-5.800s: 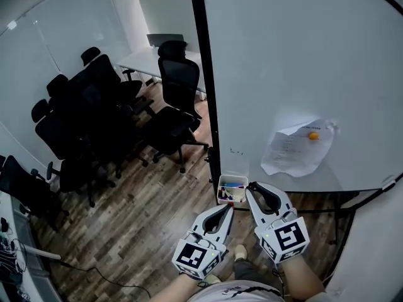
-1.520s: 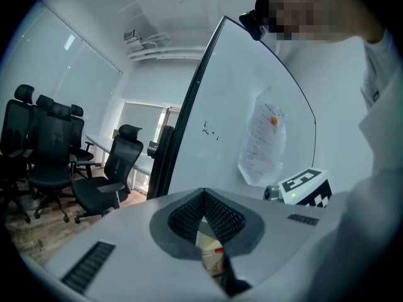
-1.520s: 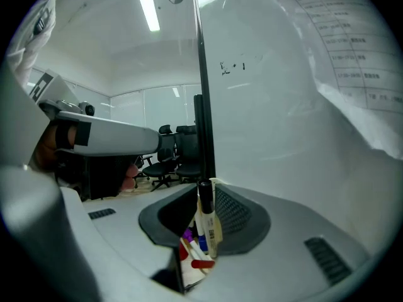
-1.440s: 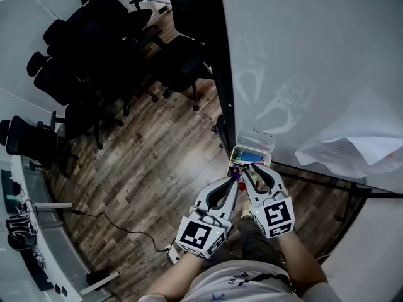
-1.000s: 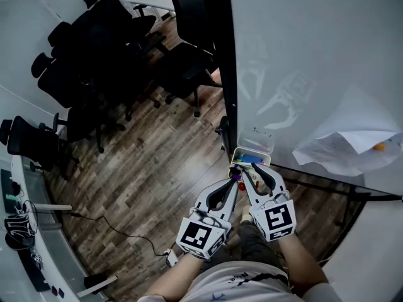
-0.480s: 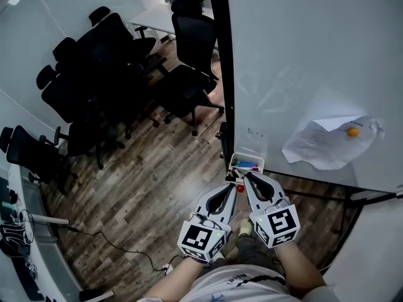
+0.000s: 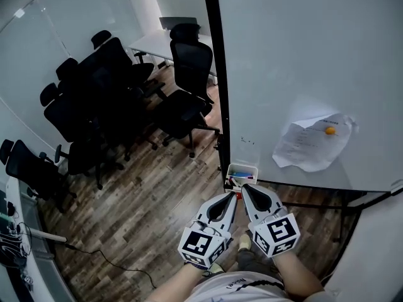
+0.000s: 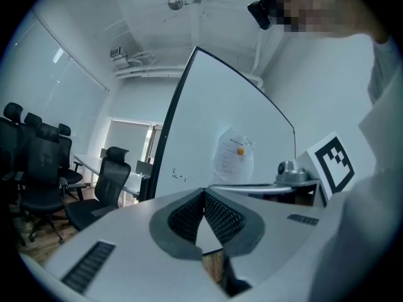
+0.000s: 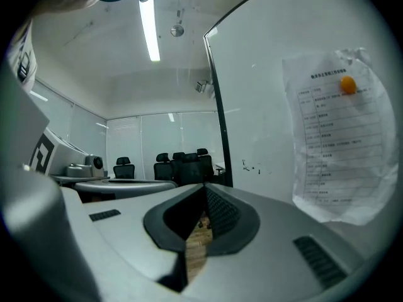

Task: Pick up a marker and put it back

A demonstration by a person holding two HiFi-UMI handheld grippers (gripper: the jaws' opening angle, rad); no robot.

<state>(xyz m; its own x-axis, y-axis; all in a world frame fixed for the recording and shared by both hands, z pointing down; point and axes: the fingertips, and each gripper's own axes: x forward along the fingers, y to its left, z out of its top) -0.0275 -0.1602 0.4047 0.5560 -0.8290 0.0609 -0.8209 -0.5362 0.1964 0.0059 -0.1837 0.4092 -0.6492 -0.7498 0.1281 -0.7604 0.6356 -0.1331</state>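
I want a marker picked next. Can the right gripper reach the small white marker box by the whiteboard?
Probably yes. The right gripper points at the small white marker box just ahead, with nothing between them. Its jaws are together and empty, so they must open first.

Light: bright, even, from a ceiling strip lamp (image 9: 149, 27).
Glare: soft sheen on the whiteboard (image 7: 302, 74).
Shadows: office chairs (image 7: 94, 106) nearly black, little detail.
Distortion: strong fisheye bending, dark vignetted corners.
Focus: left gripper (image 8: 204, 191) and right gripper (image 9: 205, 187), close to lens, slightly soft.
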